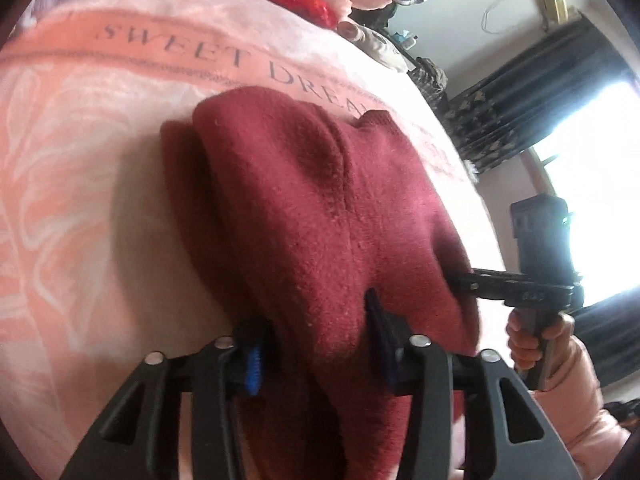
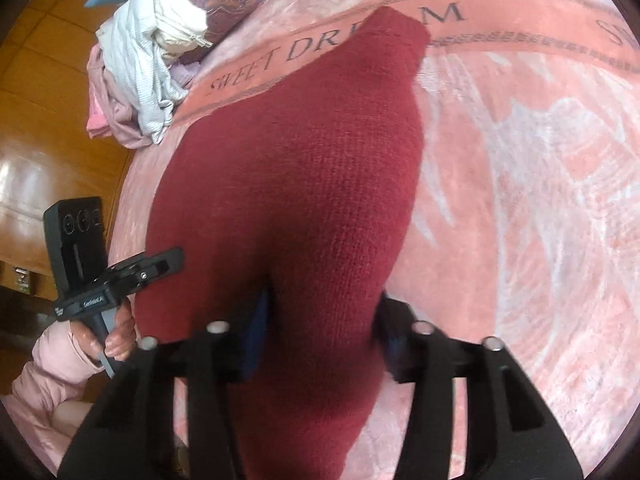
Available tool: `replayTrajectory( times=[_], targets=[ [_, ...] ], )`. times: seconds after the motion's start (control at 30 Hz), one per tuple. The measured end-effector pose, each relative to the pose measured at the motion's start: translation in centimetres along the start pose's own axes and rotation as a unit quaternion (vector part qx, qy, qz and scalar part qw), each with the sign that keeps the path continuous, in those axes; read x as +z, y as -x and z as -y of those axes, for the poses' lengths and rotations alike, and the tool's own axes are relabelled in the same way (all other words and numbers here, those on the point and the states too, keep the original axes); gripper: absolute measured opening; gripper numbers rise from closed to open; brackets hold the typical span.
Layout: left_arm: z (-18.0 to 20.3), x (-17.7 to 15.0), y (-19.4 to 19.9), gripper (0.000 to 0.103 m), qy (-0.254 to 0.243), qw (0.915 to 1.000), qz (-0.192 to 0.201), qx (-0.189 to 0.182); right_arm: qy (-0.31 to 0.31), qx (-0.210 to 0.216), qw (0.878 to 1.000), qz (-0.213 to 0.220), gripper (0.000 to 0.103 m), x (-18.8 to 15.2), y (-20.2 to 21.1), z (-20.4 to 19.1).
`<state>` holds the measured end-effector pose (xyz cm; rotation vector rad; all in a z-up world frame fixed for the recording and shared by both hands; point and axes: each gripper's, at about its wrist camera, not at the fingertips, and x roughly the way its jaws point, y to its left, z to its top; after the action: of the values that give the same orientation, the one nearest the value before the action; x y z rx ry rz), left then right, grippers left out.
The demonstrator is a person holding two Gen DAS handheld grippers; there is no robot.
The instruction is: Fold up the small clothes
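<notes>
1. Two claws are in play: your left claw (image 1: pixel 316 344) and right claw (image 2: pixel 324 340) each pinch bunched cloth of the dark red knit garment (image 1: pixel 320 216), which hangs lifted over the pink "SWEET DREAM" blanket (image 1: pixel 80 128) on the bed.
2. No finished fold shows; it looks like mid-fold, with laying down and smoothing still ahead.
3. Open blanket lies ahead; the heap of clothes (image 2: pixel 148 64) sits near the bed's edge, so stay central.

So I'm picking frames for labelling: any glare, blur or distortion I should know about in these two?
Left wrist view: the window is blown out white, and the fisheye bends the blanket's lettering. Right wrist view: evenly lit with no glare, the dark red knit garment is soft close to the lens, and the edges curve strongly.
</notes>
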<state>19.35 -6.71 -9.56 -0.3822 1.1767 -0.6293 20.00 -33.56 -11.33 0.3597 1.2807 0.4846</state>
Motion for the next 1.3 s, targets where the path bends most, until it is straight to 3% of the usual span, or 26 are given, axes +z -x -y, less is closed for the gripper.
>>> replayTrajectory(
  times=[0.1, 0.2, 0.27, 0.33, 0.4, 0.53, 0.63, 0.7, 0.83, 0.9, 0.97, 1.07, 1.1, 1.23, 1.3],
  targets=[
    [1.4, 0.2, 1.2, 0.052, -0.015, 0.9994, 0.011, 0.029, 0.015, -0.029, 0.999, 0.03, 0.058, -0.7, 2.3, -1.3],
    [3.7, -0.7, 5.4, 0.05, -0.037, 0.9916, 0.087, 0.089, 0.05, -0.065, 0.993, 0.082, 0.058, -2.2, 5.7, -3.8],
    [5.9, -1.9, 7.3, 0.05, -0.074, 0.983, 0.124, 0.113, 0.08, -0.058, 0.99, 0.099, 0.057, -4.0, 7.2, -6.0],
    [7.8, -3.4, 8.2, 0.05, -0.1, 0.9796, 0.137, 0.108, 0.089, -0.038, 0.991, 0.095, 0.057, -4.9, 6.9, -7.3],
    [9.5, -4.5, 8.0, 0.05, -0.123, 0.9772, 0.14, 0.102, 0.095, -0.034, 0.992, 0.071, 0.054, -5.3, 4.9, -8.5],
    [9.9, -5.5, 5.4, 0.05, -0.131, 0.9808, 0.094, 0.11, 0.084, -0.061, 0.994, 0.044, 0.049, -5.2, 2.0, -7.9],
    [6.9, -5.6, 3.0, 0.054, -0.096, 0.9858, 0.044, 0.131, 0.067, -0.062, 0.995, 0.031, 0.049, -5.1, 0.2, -6.5],
    [4.4, -5.6, 1.6, 0.055, -0.049, 0.9925, 0.016, 0.111, 0.07, -0.066, 0.995, 0.03, 0.049, -5.4, -0.5, -6.5],
    [5.6, -5.7, 2.7, 0.055, -0.064, 0.9901, 0.023, 0.123, 0.093, -0.078, 0.991, 0.052, 0.054, -6.0, 1.5, -8.3],
    [6.3, -5.6, 4.4, 0.065, -0.043, 0.9883, 0.023, 0.144, 0.09, -0.064, 0.991, 0.075, 0.063, -6.0, 3.7, -9.7],
    [6.8, -5.8, 6.7, 0.077, -0.021, 0.9875, 0.033, 0.153, 0.086, -0.069, 0.988, 0.105, 0.079, -6.7, 6.5, -11.2],
    [7.9, -6.4, 10.5, 0.085, 0.02, 0.9823, 0.059, 0.176, 0.076, -0.079, 0.986, 0.129, 0.092, -8.6, 10.0, -13.0],
    [8.6, -6.9, 11.9, 0.087, 0.019, 0.9803, 0.072, 0.183, 0.07, -0.082, 0.985, 0.135, 0.092, -9.4, 11.0, -13.3],
    [11.9, -9.4, 14.8, 0.099, -0.039, 0.9677, 0.121, 0.218, 0.07, -0.111, 0.98, 0.149, 0.092, -12.9, 13.1, -15.3],
    [13.1, -10.7, 15.2, 0.099, -0.073, 0.9615, 0.118, 0.237, 0.086, -0.126, 0.976, 0.156, 0.092, -14.7, 13.4, -15.8]
  ],
)
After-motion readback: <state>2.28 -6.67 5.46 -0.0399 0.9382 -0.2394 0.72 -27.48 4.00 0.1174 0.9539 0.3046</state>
